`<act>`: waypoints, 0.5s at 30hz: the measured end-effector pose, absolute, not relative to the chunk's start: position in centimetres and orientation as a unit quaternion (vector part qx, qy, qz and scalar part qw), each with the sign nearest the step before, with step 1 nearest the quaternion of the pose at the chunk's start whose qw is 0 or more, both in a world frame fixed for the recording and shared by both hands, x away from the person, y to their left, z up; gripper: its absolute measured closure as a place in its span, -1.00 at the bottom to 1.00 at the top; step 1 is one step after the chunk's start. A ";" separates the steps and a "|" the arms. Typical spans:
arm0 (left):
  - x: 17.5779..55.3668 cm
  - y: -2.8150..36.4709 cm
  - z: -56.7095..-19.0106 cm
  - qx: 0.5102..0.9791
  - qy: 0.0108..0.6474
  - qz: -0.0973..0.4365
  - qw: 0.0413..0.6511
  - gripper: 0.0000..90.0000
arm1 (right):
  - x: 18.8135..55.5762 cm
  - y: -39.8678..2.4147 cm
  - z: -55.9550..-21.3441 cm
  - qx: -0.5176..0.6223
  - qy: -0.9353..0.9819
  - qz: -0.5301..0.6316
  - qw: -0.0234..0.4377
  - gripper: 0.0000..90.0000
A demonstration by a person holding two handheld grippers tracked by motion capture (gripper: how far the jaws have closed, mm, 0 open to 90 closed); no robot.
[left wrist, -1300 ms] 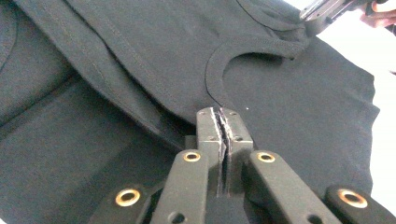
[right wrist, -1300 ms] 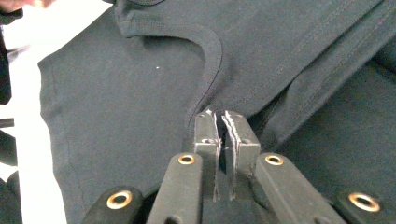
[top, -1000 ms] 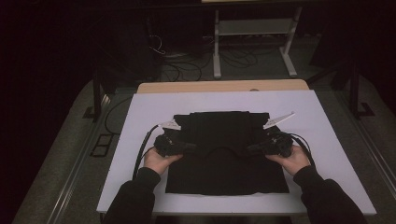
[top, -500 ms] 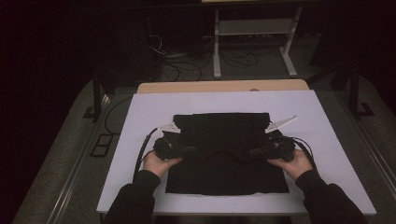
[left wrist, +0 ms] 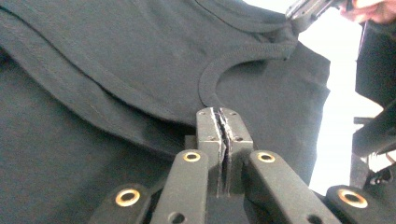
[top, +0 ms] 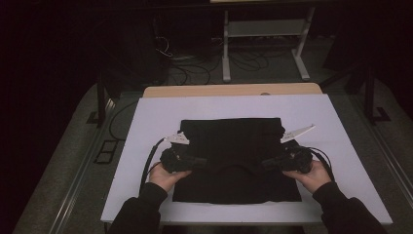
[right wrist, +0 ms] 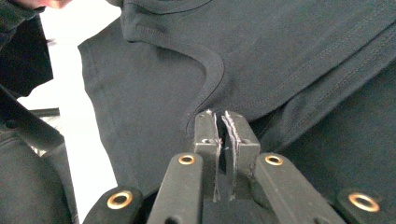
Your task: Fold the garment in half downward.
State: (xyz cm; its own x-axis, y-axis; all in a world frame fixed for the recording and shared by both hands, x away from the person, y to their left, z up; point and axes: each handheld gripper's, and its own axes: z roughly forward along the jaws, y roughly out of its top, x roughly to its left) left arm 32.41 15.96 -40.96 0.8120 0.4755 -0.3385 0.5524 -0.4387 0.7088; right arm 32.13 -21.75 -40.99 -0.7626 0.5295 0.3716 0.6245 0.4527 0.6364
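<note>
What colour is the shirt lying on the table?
Plain black cotton T-shirt with matching black stitching, no print; the left gripper view shows it best.

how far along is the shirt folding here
Roughly midway, as a judgement. Done: the black t-shirt lies on the white table, its far part already doubled over toward the person, so a hem band crosses near the neckline. In hand: the left gripper and right gripper are both shut on fabric at that fold's edge. Left: laying this fold flat, then probably folding again.

Matt black cloth shirt [top: 234, 161]
</note>
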 end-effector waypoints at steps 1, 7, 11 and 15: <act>32.3 15.9 -41.0 0.849 0.302 -0.046 0.432 0.93 | 32.0 -21.8 -41.0 -0.338 -0.851 -0.397 0.061 0.85; 31.4 15.7 -41.2 0.853 0.298 -0.049 0.425 0.93 | 31.2 -21.9 -40.8 -0.335 -0.851 -0.400 0.065 0.85; 30.9 16.0 -41.3 0.852 0.304 -0.049 0.424 0.93 | 30.8 -22.1 -40.9 -0.337 -0.850 -0.398 0.065 0.85; 30.4 16.4 -41.4 0.852 0.304 -0.051 0.423 0.93 | 30.3 -22.3 -40.9 -0.342 -0.849 -0.398 0.070 0.85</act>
